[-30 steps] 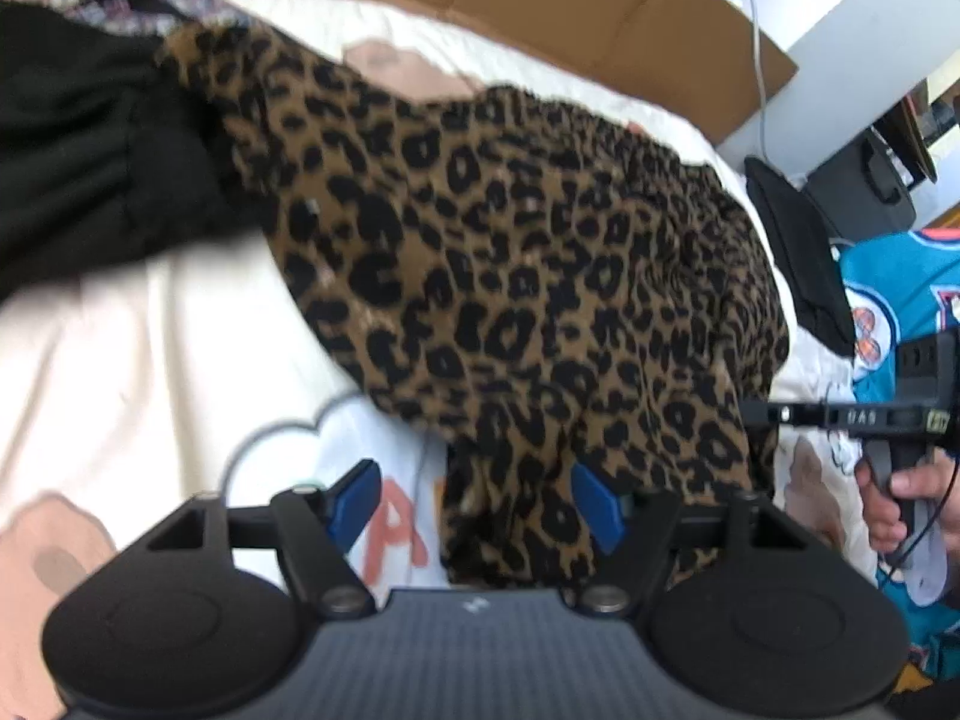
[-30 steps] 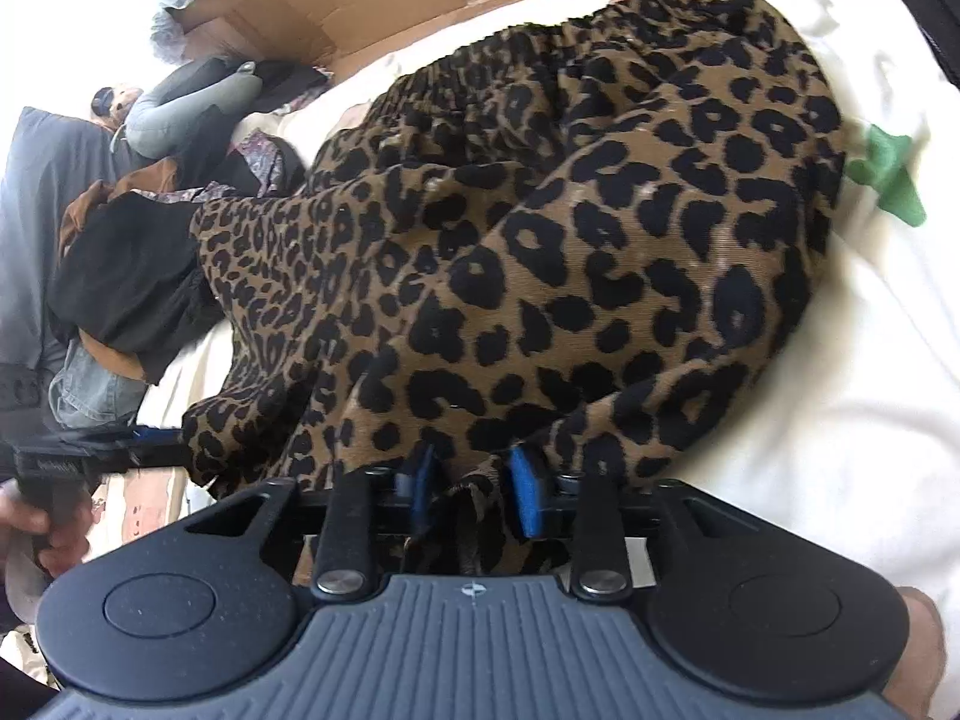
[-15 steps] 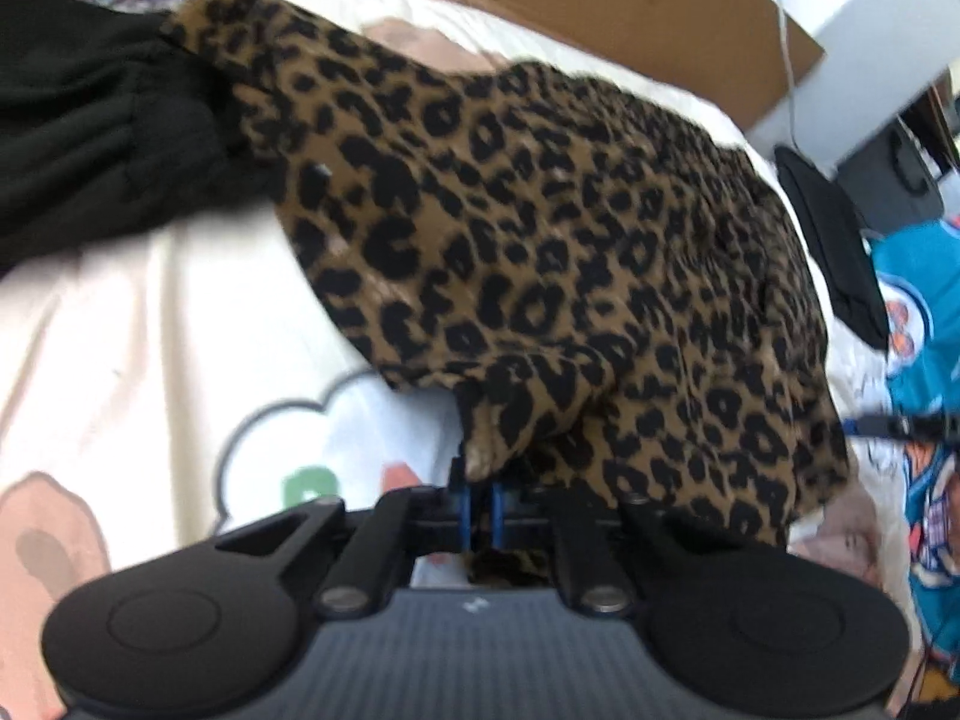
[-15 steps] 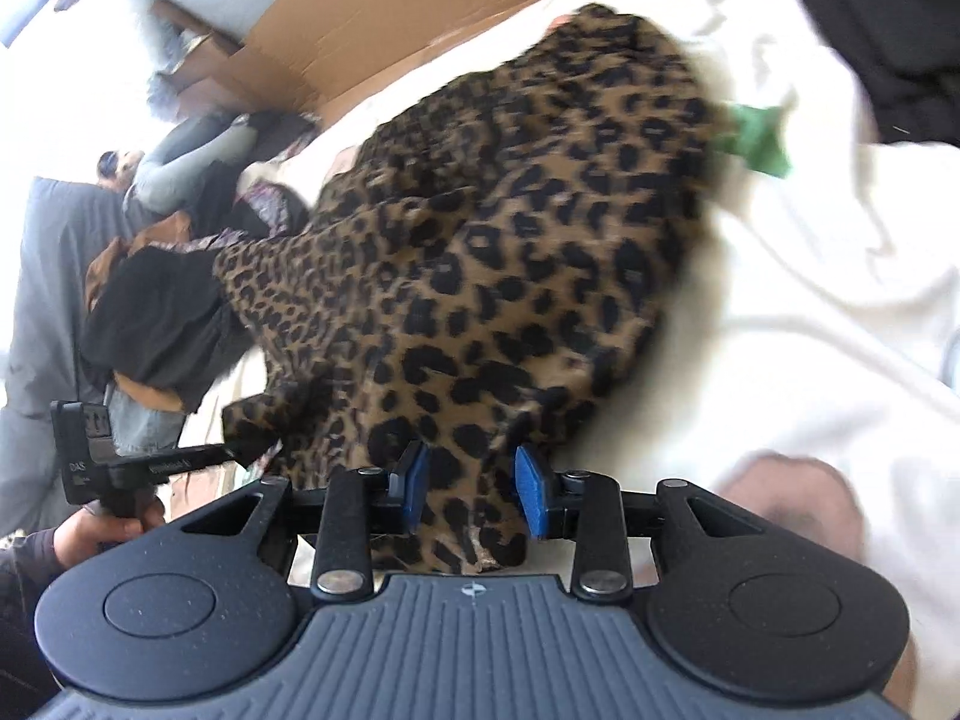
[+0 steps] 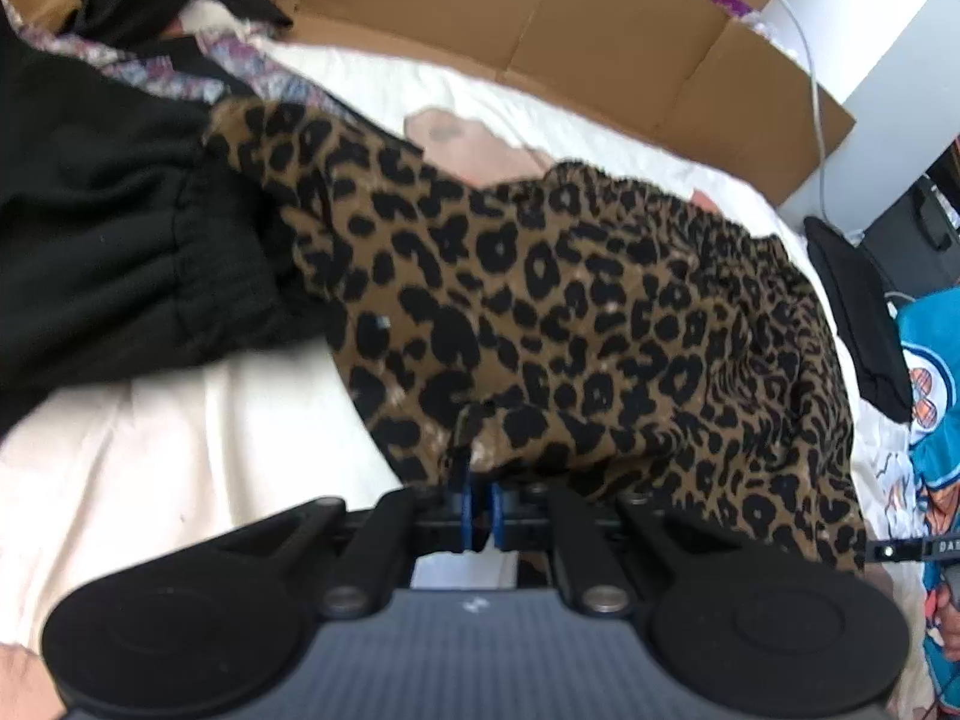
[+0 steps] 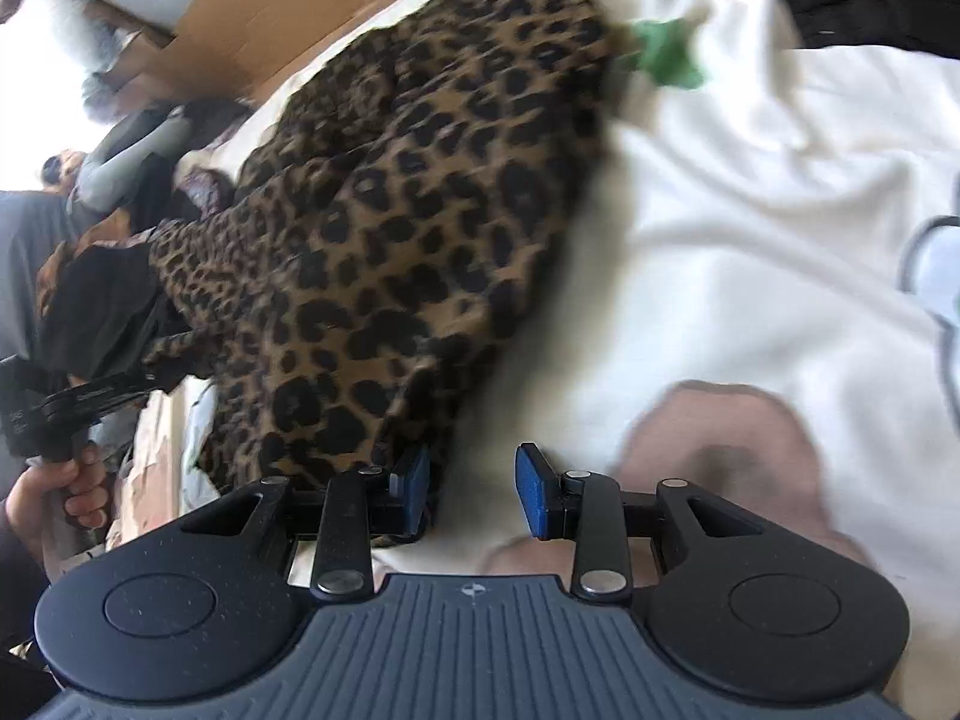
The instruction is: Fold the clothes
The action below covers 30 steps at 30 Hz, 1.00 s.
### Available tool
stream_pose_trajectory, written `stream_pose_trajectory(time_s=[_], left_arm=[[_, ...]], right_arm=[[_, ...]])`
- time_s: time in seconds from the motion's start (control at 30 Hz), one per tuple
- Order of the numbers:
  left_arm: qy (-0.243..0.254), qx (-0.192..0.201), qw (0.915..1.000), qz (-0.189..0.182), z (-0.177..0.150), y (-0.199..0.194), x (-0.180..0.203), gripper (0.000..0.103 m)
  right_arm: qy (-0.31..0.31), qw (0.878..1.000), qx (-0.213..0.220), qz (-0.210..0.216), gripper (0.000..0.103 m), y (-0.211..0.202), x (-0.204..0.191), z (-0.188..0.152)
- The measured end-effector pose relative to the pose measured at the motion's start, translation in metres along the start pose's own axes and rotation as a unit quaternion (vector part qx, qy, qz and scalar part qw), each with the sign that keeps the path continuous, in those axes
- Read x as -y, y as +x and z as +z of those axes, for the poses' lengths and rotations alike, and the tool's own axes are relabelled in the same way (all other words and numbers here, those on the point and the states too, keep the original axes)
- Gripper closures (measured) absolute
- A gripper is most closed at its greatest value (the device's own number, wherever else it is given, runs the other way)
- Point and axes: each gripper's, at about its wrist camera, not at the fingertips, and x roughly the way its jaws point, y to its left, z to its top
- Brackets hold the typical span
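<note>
A leopard-print garment (image 5: 570,312) lies bunched on a white printed bed sheet (image 5: 150,450). My left gripper (image 5: 479,510) is shut on the garment's near edge, its blue pads pinching a fold of the cloth. In the right wrist view the same garment (image 6: 408,228) stretches from the upper middle down to the left. My right gripper (image 6: 474,489) is open with nothing between its pads; the left blue pad touches the garment's edge, the right pad is over bare sheet. The other gripper (image 6: 66,414), held in a hand, shows at the far left there.
A pile of black clothes (image 5: 102,228) lies left of the garment. Brown cardboard (image 5: 570,42) stands along the far side of the bed. A teal printed garment (image 5: 936,420) and a black item (image 5: 858,312) lie at the right. A green print (image 6: 666,54) marks the sheet.
My left gripper closed on the garment's edge and holds it. My right gripper let go of the cloth, opened wider and drew back to the right over the sheet.
</note>
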Motion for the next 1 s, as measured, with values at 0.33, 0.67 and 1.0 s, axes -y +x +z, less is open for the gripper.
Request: stream_pose_trajectory(time_s=[0.33, 0.67, 1.0], left_arm=[[-0.003, -0.066, 0.9973, -0.031, -0.038, 0.016, 0.014, 0.047], [0.004, -0.088, 0.9952, -0.043, -0.041, 0.025, 0.021, 0.076], [0.011, -0.106, 0.9923, -0.063, -0.044, 0.031, 0.040, 0.064]], right_arm=[[0.042, 0.999, -0.012, 0.009, 0.046, 0.029, -0.012, 0.011], [0.090, 0.994, -0.016, 0.059, 0.099, 0.023, -0.010, 0.016], [0.073, 0.997, 0.013, -0.022, 0.101, -0.065, -0.001, 0.001]])
